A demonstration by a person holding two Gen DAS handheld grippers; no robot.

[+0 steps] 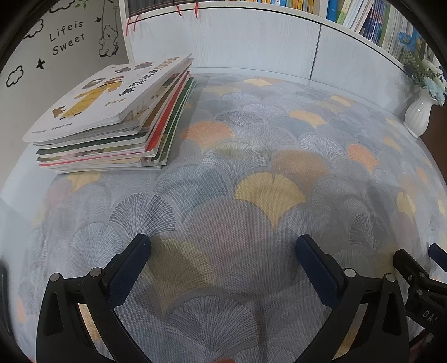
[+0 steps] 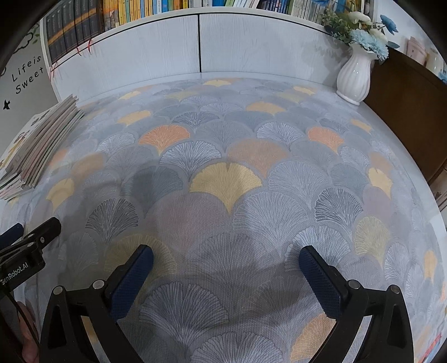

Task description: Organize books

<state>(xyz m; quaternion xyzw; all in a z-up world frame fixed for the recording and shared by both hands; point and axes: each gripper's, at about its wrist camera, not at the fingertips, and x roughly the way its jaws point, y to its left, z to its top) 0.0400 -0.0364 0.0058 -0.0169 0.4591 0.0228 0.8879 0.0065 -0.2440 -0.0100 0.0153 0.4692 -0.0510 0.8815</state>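
Note:
A stack of several thin picture books point(image 1: 111, 117) lies flat at the table's far left; a white cover with a yellow figure is on top. The same stack point(image 2: 36, 148) shows at the left edge of the right wrist view. My left gripper point(image 1: 223, 245) hovers over the patterned tablecloth, open, nothing between its fingers. My right gripper point(image 2: 226, 257) is also open and empty, beside the left one and over bare cloth. Each gripper's tip shows in the other's view: the right gripper's finger point(image 1: 405, 259) and the left gripper's finger point(image 2: 47, 229).
A tablecloth point(image 1: 268, 156) with a fan-leaf pattern covers the table. A white vase point(image 2: 353, 76) with blue flowers stands at the back right. Behind the table a white cabinet point(image 2: 251, 44) carries a shelf of upright books point(image 2: 134, 11). A dark wooden cabinet point(image 2: 413, 117) stands at right.

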